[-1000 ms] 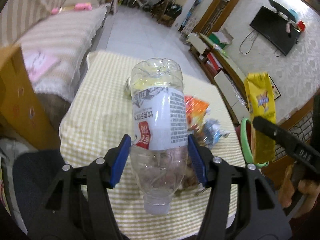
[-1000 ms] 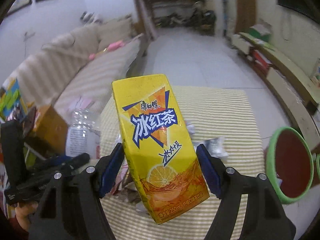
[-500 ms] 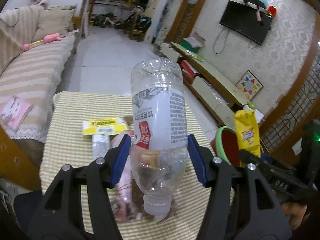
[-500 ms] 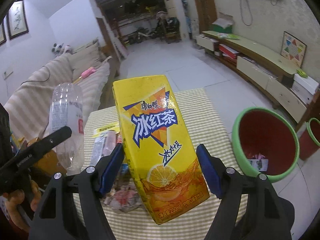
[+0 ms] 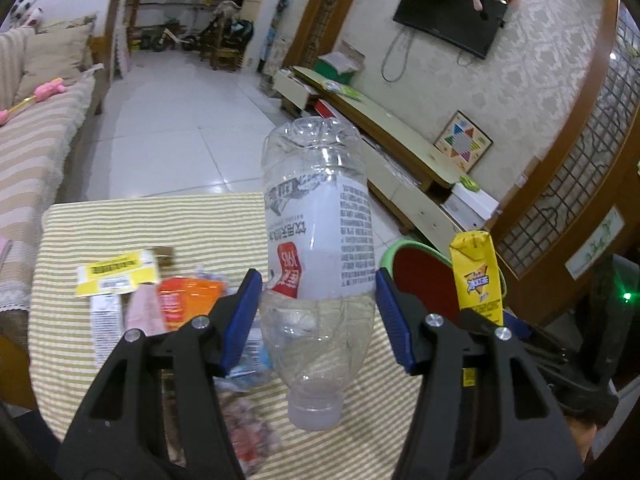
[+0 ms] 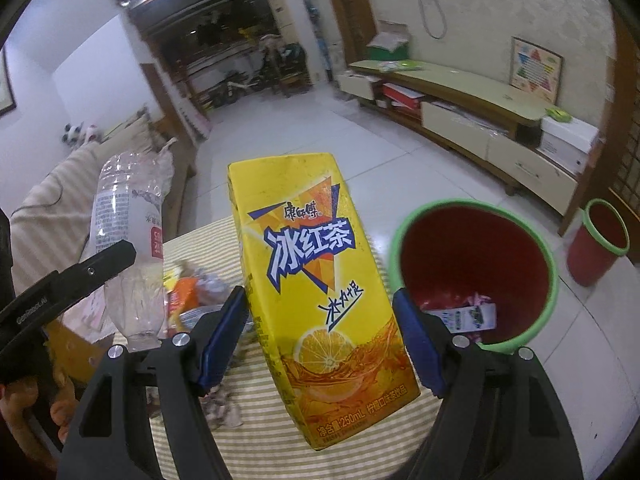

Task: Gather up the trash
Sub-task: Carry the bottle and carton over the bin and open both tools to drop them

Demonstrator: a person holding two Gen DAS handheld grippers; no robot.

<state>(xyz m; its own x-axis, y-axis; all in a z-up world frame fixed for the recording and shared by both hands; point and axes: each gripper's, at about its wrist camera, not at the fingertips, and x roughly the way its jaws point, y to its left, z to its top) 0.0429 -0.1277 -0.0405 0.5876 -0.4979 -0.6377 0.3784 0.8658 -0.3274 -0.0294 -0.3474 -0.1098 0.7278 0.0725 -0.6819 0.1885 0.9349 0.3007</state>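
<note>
The left gripper (image 5: pixel 318 322) had its blue-padded jaws closed on a clear, empty plastic bottle (image 5: pixel 318 248) with a white label, held neck toward the camera and base pointing away, above the counter (image 5: pixel 160 216) with its yellow-and-white striped cloth. The right gripper (image 6: pixel 320 340) had its jaws clamped on the lower half of a yellow iced-tea carton (image 6: pixel 316 280), tilted, also above the counter's near edge.

Just beyond the bottle, on the counter, lay loose trash: an orange snack wrapper (image 5: pixel 186 306), a flat yellow-and-white box (image 5: pixel 118 278), crumpled foil and paper scraps. To the right of the counter, on the white tiled floor, stood a red bin with a green rim (image 6: pixel 474 270), already holding a small carton and scraps. A second, smaller red bin (image 6: pixel 600 240) stood farther right, near the wall.

Judged risks: the bottle was thin and smooth, gripped near its tapering shoulder, so it could slip or squirt out. The carton stood beside the bin, not over its mouth; let go too early, it would likely hit the rim or land on the floor. Both grippers were close together, so heading for the bin at once could make them collide.
</note>
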